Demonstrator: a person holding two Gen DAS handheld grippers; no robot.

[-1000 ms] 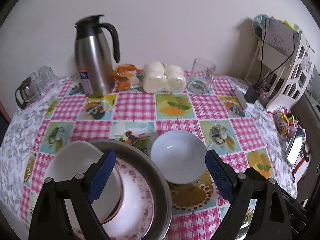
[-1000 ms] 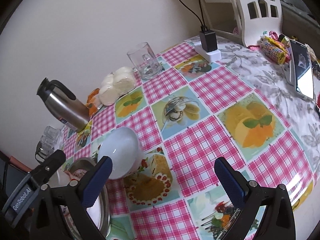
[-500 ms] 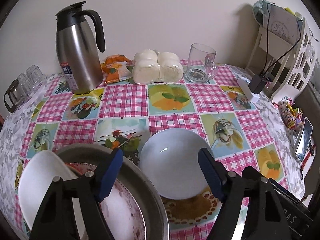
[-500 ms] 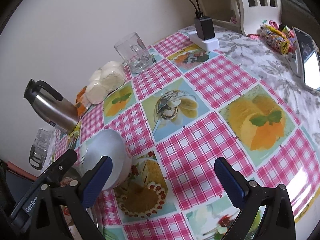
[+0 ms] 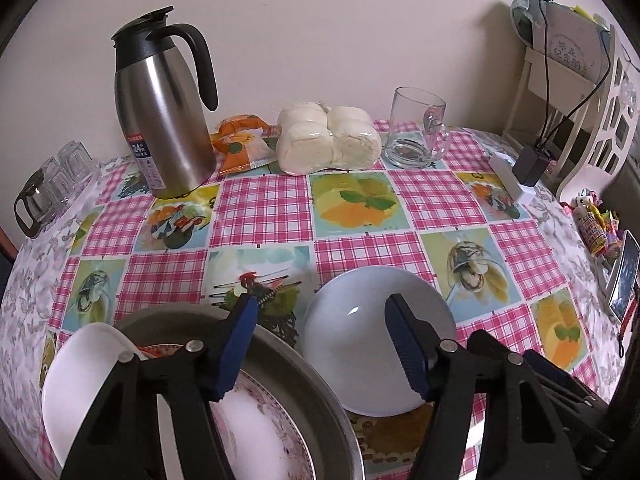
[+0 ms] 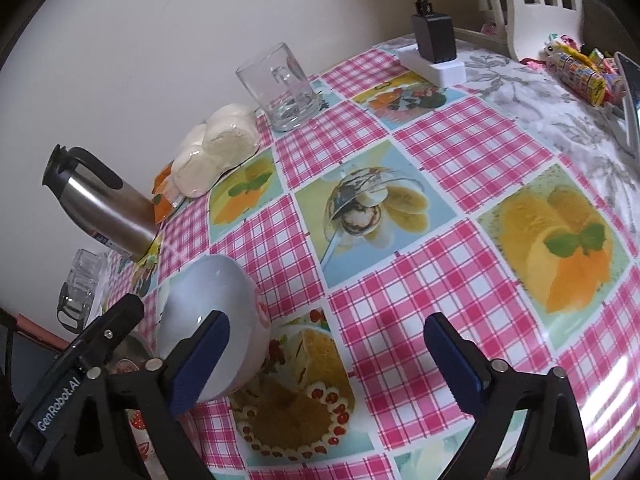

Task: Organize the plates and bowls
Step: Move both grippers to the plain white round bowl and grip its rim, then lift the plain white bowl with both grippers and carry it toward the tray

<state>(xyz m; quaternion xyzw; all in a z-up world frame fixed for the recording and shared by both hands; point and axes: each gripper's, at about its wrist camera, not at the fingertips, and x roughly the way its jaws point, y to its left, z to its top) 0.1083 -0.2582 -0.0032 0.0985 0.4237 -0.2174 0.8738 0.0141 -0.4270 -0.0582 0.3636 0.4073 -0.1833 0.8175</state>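
A white bowl (image 5: 352,344) (image 6: 208,292) stands upright on the checked tablecloth, just right of a metal basin (image 5: 304,380). The basin holds a patterned plate (image 5: 260,440) and a second white bowl (image 5: 76,368) leaning at its left side. My left gripper (image 5: 320,308) hangs over the first bowl's left rim, one finger inside the bowl and the other over the basin. Its jaws are closing and the pads stand clear of the rim. My right gripper (image 6: 328,324) is low over bare tablecloth to the right of the bowl; its jaws are closing slightly with nothing between them.
Along the wall stand a steel jug (image 5: 160,120), an orange packet (image 5: 240,144), wrapped buns (image 5: 328,140) and a glass mug (image 5: 416,128). Small glasses (image 5: 52,184) sit far left. A power strip with charger (image 6: 434,52), a white rack (image 5: 592,120), sweets (image 6: 580,72) and a phone (image 5: 624,276) crowd the right side.
My left gripper came forward and down onto the bowl's rim and its jaws narrowed a lot. My right gripper sank closer to the table and narrowed a little.
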